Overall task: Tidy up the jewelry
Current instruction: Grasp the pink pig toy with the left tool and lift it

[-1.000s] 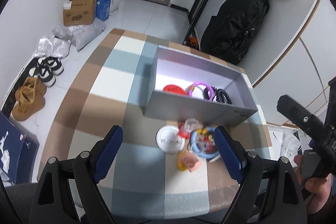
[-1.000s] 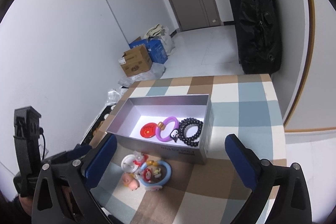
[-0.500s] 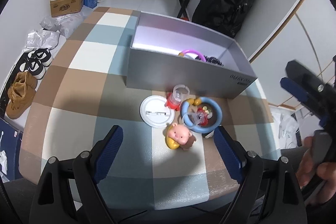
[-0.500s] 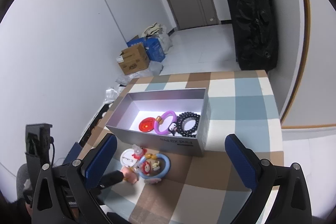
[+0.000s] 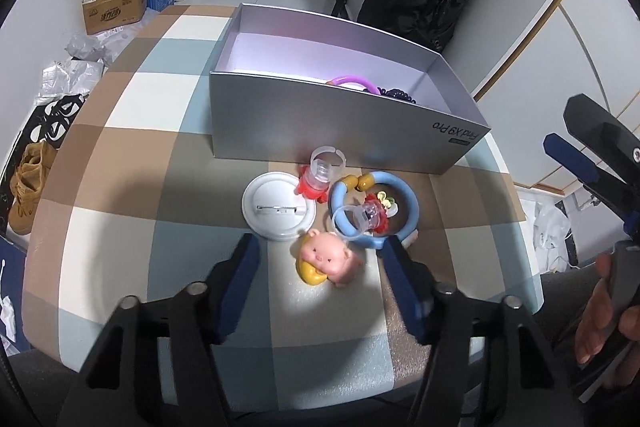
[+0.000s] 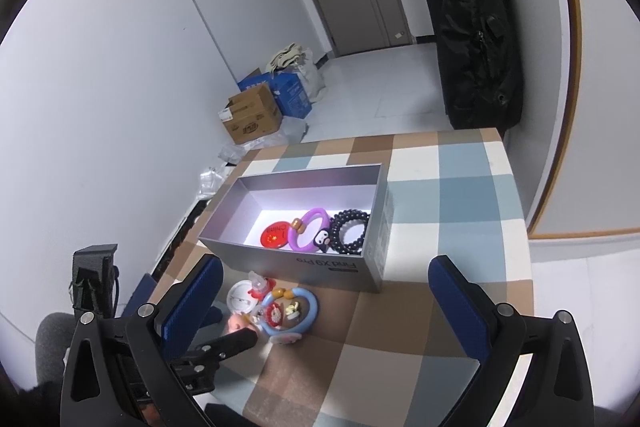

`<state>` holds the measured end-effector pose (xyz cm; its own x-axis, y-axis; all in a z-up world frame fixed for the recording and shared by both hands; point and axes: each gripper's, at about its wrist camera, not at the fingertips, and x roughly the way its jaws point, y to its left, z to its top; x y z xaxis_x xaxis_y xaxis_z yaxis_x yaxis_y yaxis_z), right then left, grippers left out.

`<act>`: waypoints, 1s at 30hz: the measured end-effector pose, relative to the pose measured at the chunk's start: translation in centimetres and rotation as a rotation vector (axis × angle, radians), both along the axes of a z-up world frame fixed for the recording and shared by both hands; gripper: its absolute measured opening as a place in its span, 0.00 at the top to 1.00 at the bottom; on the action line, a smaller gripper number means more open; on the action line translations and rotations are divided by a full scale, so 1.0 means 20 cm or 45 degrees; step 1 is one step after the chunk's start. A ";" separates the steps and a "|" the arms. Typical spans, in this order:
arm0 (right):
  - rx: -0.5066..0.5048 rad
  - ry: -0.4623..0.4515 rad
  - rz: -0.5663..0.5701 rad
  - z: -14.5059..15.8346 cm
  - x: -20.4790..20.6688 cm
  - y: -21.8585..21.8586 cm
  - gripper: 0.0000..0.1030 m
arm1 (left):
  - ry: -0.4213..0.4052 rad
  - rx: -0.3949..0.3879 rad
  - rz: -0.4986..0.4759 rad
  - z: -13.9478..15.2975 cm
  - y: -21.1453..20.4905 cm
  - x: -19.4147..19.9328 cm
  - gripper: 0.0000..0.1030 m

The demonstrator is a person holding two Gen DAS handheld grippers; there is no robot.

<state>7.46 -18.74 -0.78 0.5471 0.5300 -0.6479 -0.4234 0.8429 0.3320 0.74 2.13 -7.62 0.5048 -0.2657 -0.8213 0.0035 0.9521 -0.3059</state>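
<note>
Left wrist view: the left gripper (image 5: 320, 259) pointed down at the checked surface (image 5: 120, 147). Its blue fingers (image 5: 240, 267) were closing around the pig charm (image 5: 326, 261), which lay between them; the pads did not yet press on it. Just beyond the charm lay a white badge (image 5: 278, 207), pin side up, and a blue bracelet (image 5: 374, 211) with a clear ring (image 5: 362, 219) resting across it. A second clear ring (image 5: 324, 171) on a red base stood between the badge and the grey box (image 5: 320, 131). The box was open-topped; over its near wall, part of a purple bracelet (image 5: 352, 81) and dark beads (image 5: 396, 94) showed. At the right edge, the right gripper (image 5: 592, 155) and the hand (image 5: 604, 311) holding it were in view.

Right wrist view: the right gripper (image 6: 324, 303) hung above the surface (image 6: 440, 307), its fingers (image 6: 456, 299) spread wide with nothing between them. The box (image 6: 304, 259) held a red badge (image 6: 276, 235), the purple bracelet (image 6: 310, 231) and the beads (image 6: 352, 231), side by side at its near right end. In front of the box lay the white badge (image 6: 240, 299), the blue bracelet (image 6: 292, 313) and the pig charm (image 6: 238, 325). One finger of the left gripper (image 6: 228, 341) lay just beside the charm.
</note>
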 end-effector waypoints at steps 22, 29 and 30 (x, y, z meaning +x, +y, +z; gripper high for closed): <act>-0.031 0.016 0.042 -0.02 -0.03 0.04 0.00 | -0.038 -0.061 0.022 0.09 0.05 0.00 0.79; -0.038 0.061 0.125 -0.07 -0.03 0.11 0.03 | -0.122 -0.131 0.094 0.19 0.13 -0.02 0.79; -0.040 0.073 0.144 -0.08 -0.04 0.12 0.05 | -0.133 -0.139 0.111 0.20 0.14 -0.02 0.79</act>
